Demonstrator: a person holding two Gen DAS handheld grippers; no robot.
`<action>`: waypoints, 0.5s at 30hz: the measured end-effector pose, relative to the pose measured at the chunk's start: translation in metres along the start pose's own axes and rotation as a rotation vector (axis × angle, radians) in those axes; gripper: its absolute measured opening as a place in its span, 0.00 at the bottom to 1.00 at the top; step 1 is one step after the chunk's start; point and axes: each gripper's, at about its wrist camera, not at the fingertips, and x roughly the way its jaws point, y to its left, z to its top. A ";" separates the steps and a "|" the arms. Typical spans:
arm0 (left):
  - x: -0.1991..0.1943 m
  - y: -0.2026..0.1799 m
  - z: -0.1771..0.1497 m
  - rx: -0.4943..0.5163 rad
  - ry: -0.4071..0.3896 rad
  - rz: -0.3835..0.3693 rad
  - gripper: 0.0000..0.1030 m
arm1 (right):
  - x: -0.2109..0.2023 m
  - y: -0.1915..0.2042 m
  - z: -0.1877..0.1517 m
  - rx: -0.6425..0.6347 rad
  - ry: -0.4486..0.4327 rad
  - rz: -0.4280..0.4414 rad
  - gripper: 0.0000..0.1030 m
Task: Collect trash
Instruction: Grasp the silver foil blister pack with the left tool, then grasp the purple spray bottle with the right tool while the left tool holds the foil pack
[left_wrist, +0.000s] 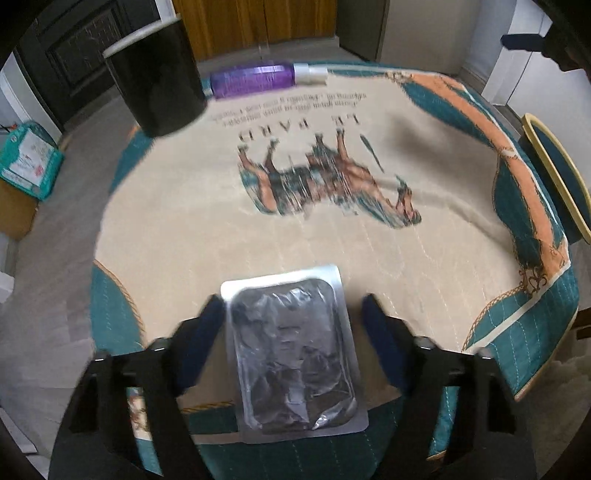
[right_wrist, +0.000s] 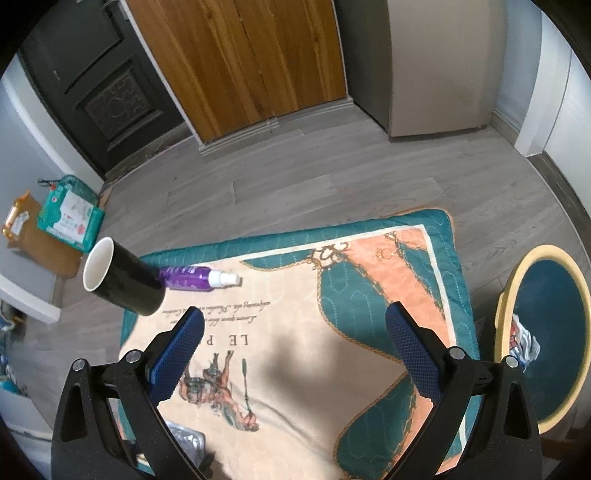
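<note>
A silver foil blister pack (left_wrist: 295, 350) with a dark crumpled inside lies flat near the front edge of the quilted cloth (left_wrist: 177, 229) on the table. My left gripper (left_wrist: 291, 306) points down over the pack with a blue finger on either side of it. The left finger is at the pack's edge and the right finger stands a little clear, so the jaws are open. One corner of the pack (right_wrist: 186, 439) shows in the right wrist view. My right gripper (right_wrist: 295, 321) hangs open above the cloth (right_wrist: 295, 373), with nothing between its fingers.
A black mug (left_wrist: 159, 81) (right_wrist: 122, 280) with a white inside stands at the table's far left. A purple spray bottle (left_wrist: 258, 79) (right_wrist: 195, 277) lies on its side beside it. Right of the table, a round teal container with a yellow rim (right_wrist: 502, 306) holds a crumpled wrapper (right_wrist: 522, 341).
</note>
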 end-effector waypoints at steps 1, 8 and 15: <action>0.000 -0.001 0.001 0.006 -0.007 0.001 0.59 | 0.000 -0.003 0.001 0.009 0.000 0.001 0.95; -0.014 -0.002 0.033 -0.015 -0.085 -0.017 0.58 | 0.012 0.001 0.003 -0.064 0.000 -0.013 0.95; -0.042 0.019 0.082 0.041 -0.175 0.016 0.58 | 0.049 0.028 0.009 -0.259 0.010 0.022 0.95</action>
